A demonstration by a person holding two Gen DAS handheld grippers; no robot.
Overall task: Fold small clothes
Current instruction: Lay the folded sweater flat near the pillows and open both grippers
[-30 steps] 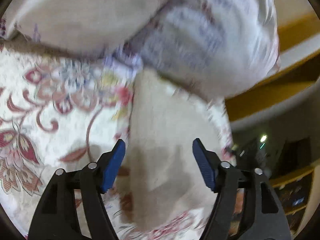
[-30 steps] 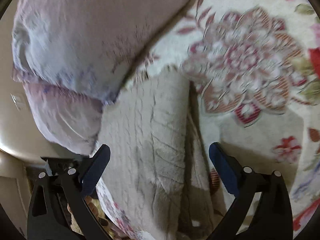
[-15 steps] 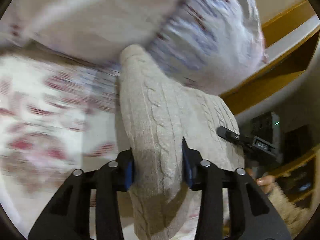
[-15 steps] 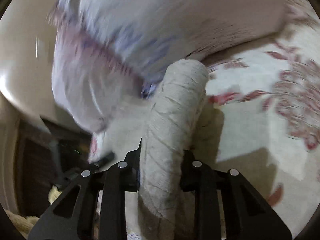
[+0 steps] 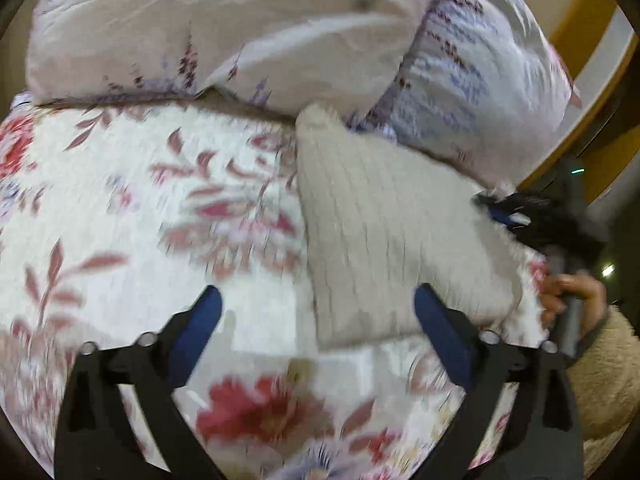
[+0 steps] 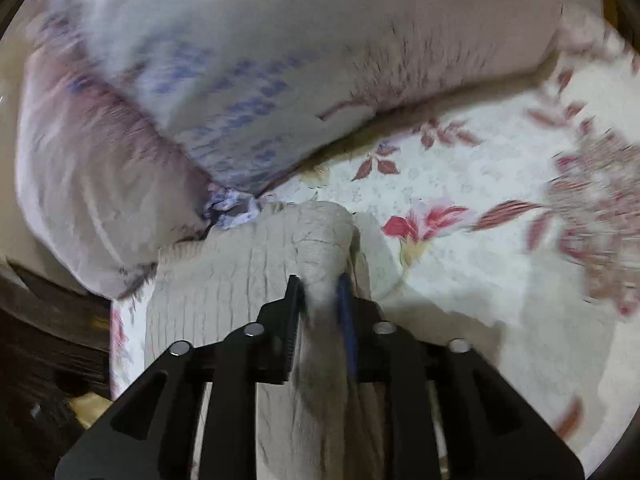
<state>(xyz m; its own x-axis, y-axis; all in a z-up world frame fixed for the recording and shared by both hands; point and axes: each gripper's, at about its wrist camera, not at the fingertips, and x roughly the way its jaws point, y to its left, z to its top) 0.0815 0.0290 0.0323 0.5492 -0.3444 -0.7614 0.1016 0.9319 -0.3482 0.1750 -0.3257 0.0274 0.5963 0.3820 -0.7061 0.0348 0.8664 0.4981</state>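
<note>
Floral bedspread [image 5: 120, 208] fills most of both views, w/ big pale pillows [image 5: 224, 32] stacked along the far edge. Beige cable-knit sweater [image 5: 384, 236] lies on the spread just below the pillows, top corner touching them, near the bed's edge; looks already folded to a rough rectangle, though motion blur makes layers hard to count.

Step in hand, prob: laying one folded layer over and setting it down. Next move calls for R to lower its pinched edge flat, let go, then both to take the short end for a final fold.

Left gripper [image 5: 316, 320]: jaws wide apart, holding nothing, hovering at the sweater's near edge. Right gripper [image 6: 322, 284]: jaws nearly closed, pinching a raised ridge of the sweater [image 6: 248, 276].
</note>
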